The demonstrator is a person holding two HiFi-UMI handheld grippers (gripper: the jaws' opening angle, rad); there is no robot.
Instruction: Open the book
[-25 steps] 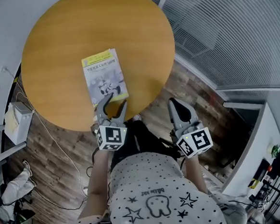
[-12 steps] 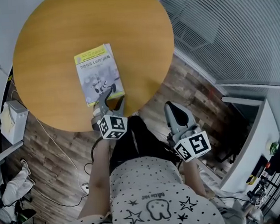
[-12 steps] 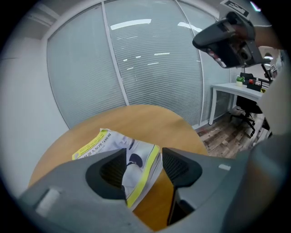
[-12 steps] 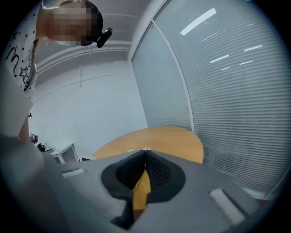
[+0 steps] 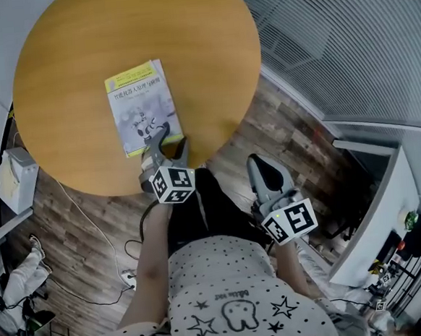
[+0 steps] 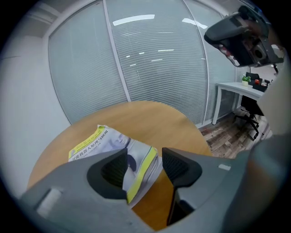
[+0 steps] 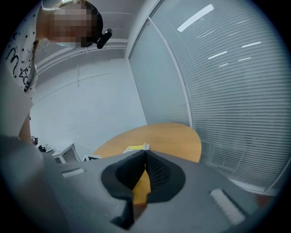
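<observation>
Left gripper (image 6: 144,164) jaws are spread wide now, and we've dropped over the near corner of the closed white-and-yellow paperback book (image 5: 139,104) without pinching it. It lies by the round wooden table's (image 5: 70,44) near edge. Right gripper (image 7: 144,169) is closed and empty, off the table. Looks like we're set to catch the cover.

Round honey-orange wooden tabletop (image 5: 77,36); paperback book (image 5: 140,107) with pale grey-blue cover, yellow top band and edge; grey left gripper (image 5: 170,136) and right gripper (image 5: 263,163), black-and-white marker cubes (image 5: 173,185); white shirt (image 5: 235,292), black dots, stars.
</observation>
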